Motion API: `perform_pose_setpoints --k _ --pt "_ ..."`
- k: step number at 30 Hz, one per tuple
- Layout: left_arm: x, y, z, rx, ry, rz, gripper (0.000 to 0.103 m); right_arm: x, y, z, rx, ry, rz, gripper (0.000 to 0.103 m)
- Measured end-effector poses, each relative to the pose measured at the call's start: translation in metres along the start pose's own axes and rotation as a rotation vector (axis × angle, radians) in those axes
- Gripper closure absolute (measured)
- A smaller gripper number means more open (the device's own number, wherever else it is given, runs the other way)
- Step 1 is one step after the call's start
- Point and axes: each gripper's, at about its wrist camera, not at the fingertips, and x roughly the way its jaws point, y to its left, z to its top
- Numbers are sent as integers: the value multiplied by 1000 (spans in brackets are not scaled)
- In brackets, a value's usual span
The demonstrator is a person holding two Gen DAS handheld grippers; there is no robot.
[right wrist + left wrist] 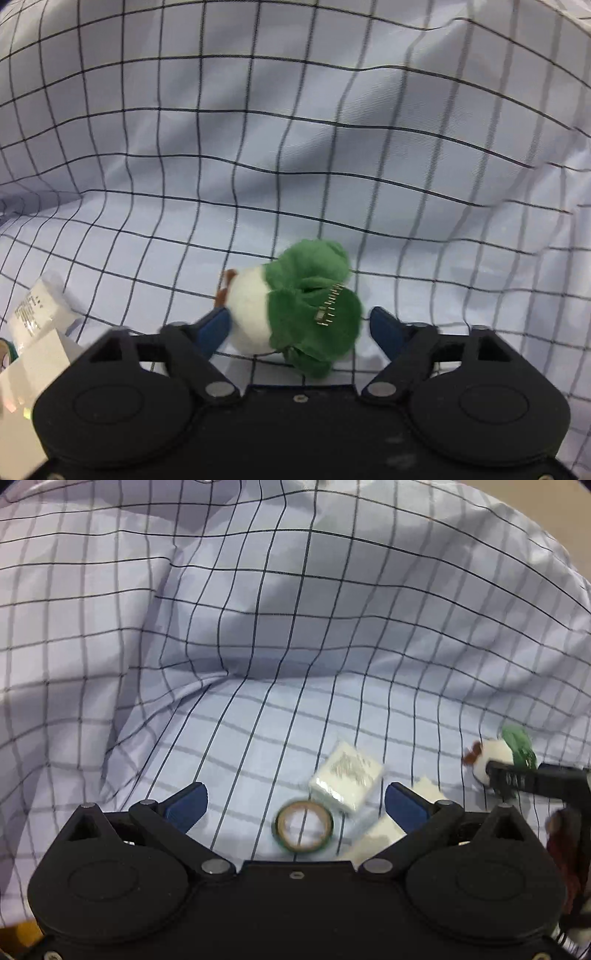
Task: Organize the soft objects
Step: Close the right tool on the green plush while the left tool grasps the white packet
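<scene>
Both tongs tilt down over the checked cloth. The right tongs sit released around the plush toy, touching only 1 side. The left tongs hang released above a tape roll.

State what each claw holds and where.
Left claw: nothing. Right claw straddles the green-and-white plush vegetable; one pad touches its white end, no grip yet.
</scene>
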Motion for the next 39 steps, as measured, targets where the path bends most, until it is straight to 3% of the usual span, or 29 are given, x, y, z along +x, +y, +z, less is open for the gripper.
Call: perform_pose_setpoints --k 1,4,10,17,23,25,26,27,33,34,39 --pt "7 0 6 -2 13 -3 4 1 -1 1 -9 3 26 39" --pt "25 -7 18 14 40 1 4 1 -1 5 -23 -3 40 41" --pt "55 -33 20 151 86 0 4 0 -10 4 -8 -4 75 41" --pt "84 -43 22 171 144 10 5 2 -13 4 4 -2 93 40" --pt "104 -45 18 179 207 -3 21 2 -11 2 -16 -12 81 36" --pt "107 -40 19 138 219 -51 31 3 -7 2 -35 -18 71 36" --pt "108 -38 19 123 226 -64 45 2 -5 1 -47 -24 64 36" --pt "109 -37 20 117 228 -58 47 2 -4 1 -57 -28 59 36" --pt "101 -31 22 103 193 -66 51 -2 0 1 -87 -40 62 48" --pt "97 -30 23 99 183 -68 51 -3 0 1 -86 -41 68 55" --pt "79 -19 27 77 137 -44 51 -11 0 7 -73 -37 65 55"
